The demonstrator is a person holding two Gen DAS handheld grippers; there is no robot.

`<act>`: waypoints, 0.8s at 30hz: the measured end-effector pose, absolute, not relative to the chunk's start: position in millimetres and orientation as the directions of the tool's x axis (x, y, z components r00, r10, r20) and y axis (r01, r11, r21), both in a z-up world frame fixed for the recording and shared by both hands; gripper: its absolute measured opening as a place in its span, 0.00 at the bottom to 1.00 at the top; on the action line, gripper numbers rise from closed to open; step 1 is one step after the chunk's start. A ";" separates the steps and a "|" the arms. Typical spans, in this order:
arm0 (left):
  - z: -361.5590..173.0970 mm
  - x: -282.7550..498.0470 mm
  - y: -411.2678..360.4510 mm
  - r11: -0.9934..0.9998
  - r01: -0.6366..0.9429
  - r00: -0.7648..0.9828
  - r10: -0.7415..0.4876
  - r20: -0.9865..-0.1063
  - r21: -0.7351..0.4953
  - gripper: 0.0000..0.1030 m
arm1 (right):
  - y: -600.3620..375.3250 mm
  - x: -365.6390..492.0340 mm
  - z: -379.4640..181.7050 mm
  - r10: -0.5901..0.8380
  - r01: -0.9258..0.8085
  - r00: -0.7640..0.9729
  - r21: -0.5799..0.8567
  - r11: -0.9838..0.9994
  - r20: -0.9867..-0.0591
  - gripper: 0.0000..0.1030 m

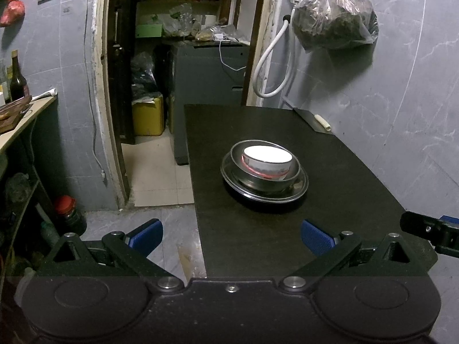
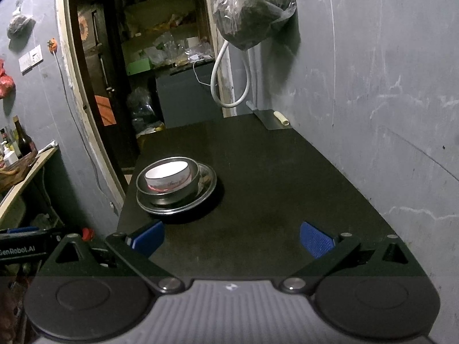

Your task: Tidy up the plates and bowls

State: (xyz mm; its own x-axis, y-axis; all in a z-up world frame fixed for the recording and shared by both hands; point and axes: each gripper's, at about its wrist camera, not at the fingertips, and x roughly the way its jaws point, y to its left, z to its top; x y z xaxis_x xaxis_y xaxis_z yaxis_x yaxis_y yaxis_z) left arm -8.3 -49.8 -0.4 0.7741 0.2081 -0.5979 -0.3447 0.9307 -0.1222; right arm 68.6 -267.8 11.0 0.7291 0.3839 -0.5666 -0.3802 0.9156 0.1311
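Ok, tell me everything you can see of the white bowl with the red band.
The white bowl is round, looks ceramic, glaring white inside, with a red band and faint lettering on its outer wall. It sits upright, slightly tilted, nested inside a metal bowl, which stands on a metal plate on the black table. Neither claw touches it; both are open, held back near the table's near edge.

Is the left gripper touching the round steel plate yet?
Apart. Left wrist view shows bare black tabletop between the open left gripper and the round steel plate.
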 end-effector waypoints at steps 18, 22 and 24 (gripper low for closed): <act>-11.4 -4.5 -48.8 0.931 -0.356 0.743 0.229 -0.630 -0.082 0.99 | -267.8 69.9 1.0 0.380 -0.386 0.700 0.127 0.913 -0.605 1.00; -13.6 -3.9 -46.1 0.928 -0.364 0.741 0.239 -0.628 -0.076 0.99 | -266.4 71.3 0.1 0.379 -0.389 0.695 0.125 0.913 -0.611 1.00; -14.4 -3.4 -45.3 0.929 -0.361 0.740 0.237 -0.630 -0.075 0.99 | -266.1 72.0 -0.8 0.377 -0.388 0.692 0.124 0.913 -0.615 1.00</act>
State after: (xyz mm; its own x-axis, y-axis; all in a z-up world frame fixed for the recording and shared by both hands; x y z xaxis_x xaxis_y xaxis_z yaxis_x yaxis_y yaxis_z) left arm -3.4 -45.3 -14.4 0.7399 0.2368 -0.6296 -0.3612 0.9295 -0.0750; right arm 72.0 -266.1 -0.8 0.6922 0.3773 -0.6153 -0.3876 0.9134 0.1241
